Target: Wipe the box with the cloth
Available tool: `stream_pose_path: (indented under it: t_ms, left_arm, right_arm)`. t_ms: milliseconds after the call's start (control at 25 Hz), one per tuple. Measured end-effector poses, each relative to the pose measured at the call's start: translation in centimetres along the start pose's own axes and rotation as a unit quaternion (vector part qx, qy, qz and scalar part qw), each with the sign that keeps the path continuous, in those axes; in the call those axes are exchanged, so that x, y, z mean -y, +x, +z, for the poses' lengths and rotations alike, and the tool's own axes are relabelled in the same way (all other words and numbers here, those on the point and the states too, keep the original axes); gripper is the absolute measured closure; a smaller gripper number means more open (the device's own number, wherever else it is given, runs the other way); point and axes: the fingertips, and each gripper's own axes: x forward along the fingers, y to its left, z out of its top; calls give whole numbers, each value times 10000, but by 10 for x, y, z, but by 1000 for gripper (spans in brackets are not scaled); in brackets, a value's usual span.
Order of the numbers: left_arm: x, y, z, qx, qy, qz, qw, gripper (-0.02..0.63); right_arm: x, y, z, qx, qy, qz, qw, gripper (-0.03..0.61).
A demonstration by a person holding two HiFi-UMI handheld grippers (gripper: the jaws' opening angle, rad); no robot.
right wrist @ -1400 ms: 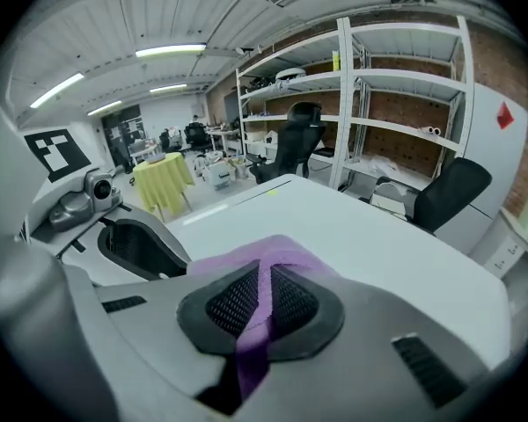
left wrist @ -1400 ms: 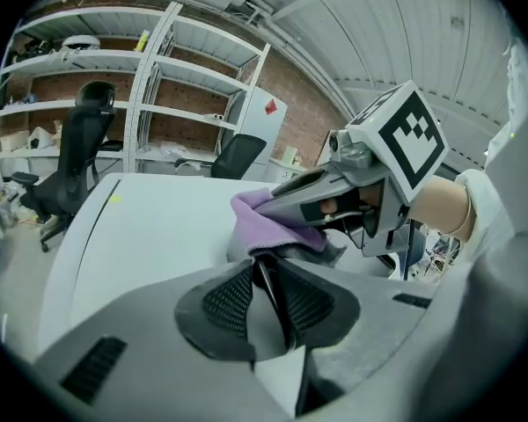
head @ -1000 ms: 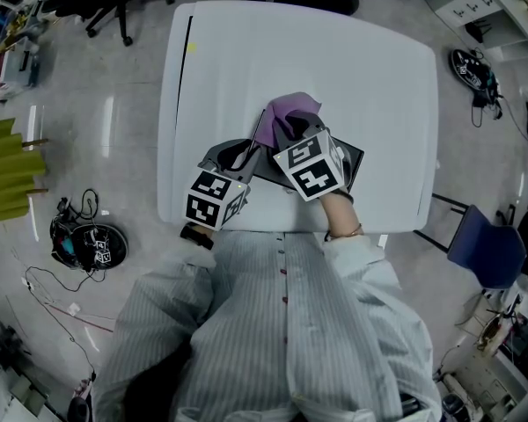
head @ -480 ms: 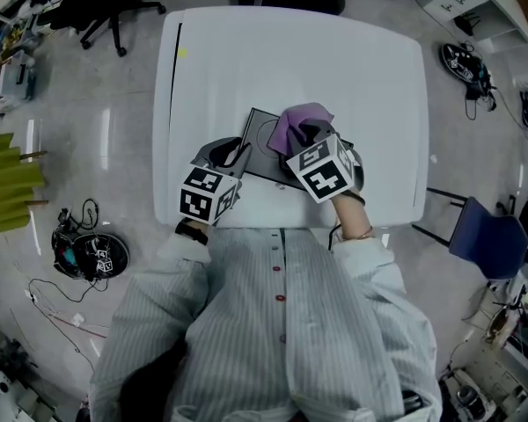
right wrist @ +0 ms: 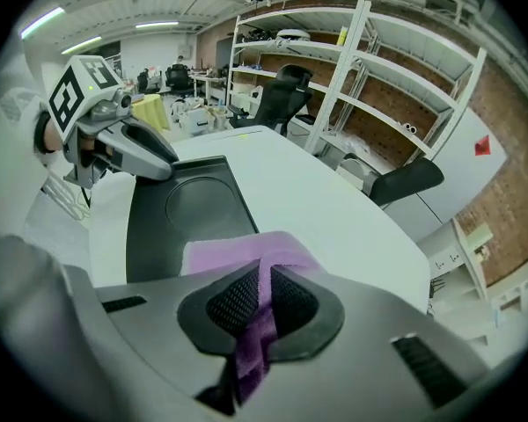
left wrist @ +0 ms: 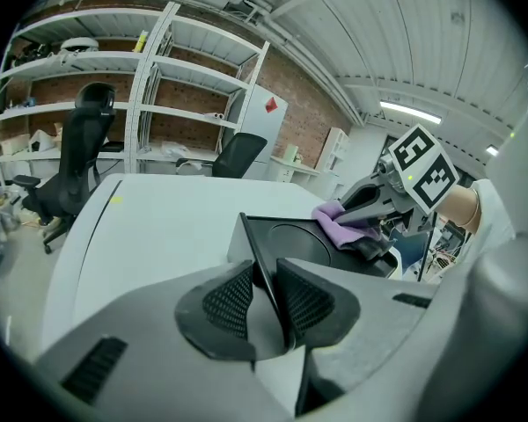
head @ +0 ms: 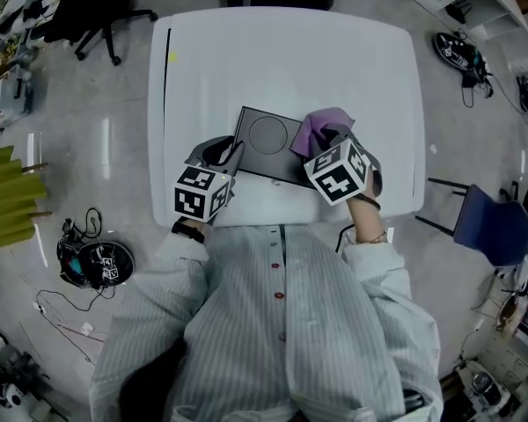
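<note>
Dark flat box (head: 266, 139) is lying on the white worktop (head: 290, 55), close to the middle of the near edge and turned slightly askew to it. A round outline is showing on its top.

Left gripper (head: 232, 153) is reaching in at the box's left end. In the left gripper view its fingers (left wrist: 230, 301) are standing narrow, pinching a thin edge of the box between the ribbed pads. Box edge is running up out of the grip as a dark line.

Right gripper (head: 329, 138) is sitting over the box's right end. In the right gripper view its fingers (right wrist: 234, 302) are closing on a purple cloth (head: 320, 123); a fold of the cloth is running down between the pads and trailing below them. The rest of the cloth is spreading forward of the fingers, lying on the right part of the box's top, short of the round outline. Cannot tell how hard it is pressing.

The two grippers are facing each other across the box, each showing in the other's view.

Person in a striped shirt (head: 282, 323) is standing at the near edge. A black office chair (left wrist: 79, 161) and metal shelving (right wrist: 396, 86) are standing beyond the far edge; a blue chair (head: 488, 236) is standing off the right edge.
</note>
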Motion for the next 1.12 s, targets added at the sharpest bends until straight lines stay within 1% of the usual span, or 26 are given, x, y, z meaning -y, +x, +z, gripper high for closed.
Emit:
stream_pose_path:
  t_ms: [120, 240, 320, 400, 480, 640, 720, 840, 920, 1040, 1120]
  left_arm:
    - [1, 1, 0, 18, -22, 13, 10000, 546]
    - [3, 2, 1, 23, -21, 20, 10000, 546]
    - [3, 2, 1, 40, -24, 10, 10000, 546]
    - [2, 2, 1, 66, -31, 8, 10000, 546]
    - [2, 1, 0, 86, -30, 23, 10000, 546]
    - [4, 1, 1, 124, -121, 24, 9998, 546]
    - [4, 0, 1, 84, -155, 42, 9998, 546]
    - [7, -2, -2, -75, -22, 27, 10000, 546]
    - [7, -7, -3, -108, -53, -45, 9999, 546]
    - [9, -12, -5, -119, -133, -106, 9998, 546]
    - [10, -13, -7, -140, -118, -103, 9998, 546]
  right_arm:
    - [8, -5, -16, -158, 23, -91, 9998, 555]
    - [16, -13, -30, -210, 140, -212, 9995, 555]
    - [22, -19, -40, -223, 275, -307, 9989, 555]
    - [25, -23, -48, -125, 505, -336, 9981, 555]
    - [25, -25, -49, -12, 639, -339, 9974, 555]
    - [25, -27, -49, -4, 626, -387, 9973, 555]
    - [23, -30, -45, 105, 665, -367, 9971, 555]
    - [15, -42, -28, 452, 660, -278, 9964, 555]
    - [5, -53, -5, 787, 641, -138, 9947, 555]
    - [-14, -70, 38, 1350, 585, 168, 9890, 555]
    - [-31, -75, 67, 1709, 568, 474, 9825, 555]
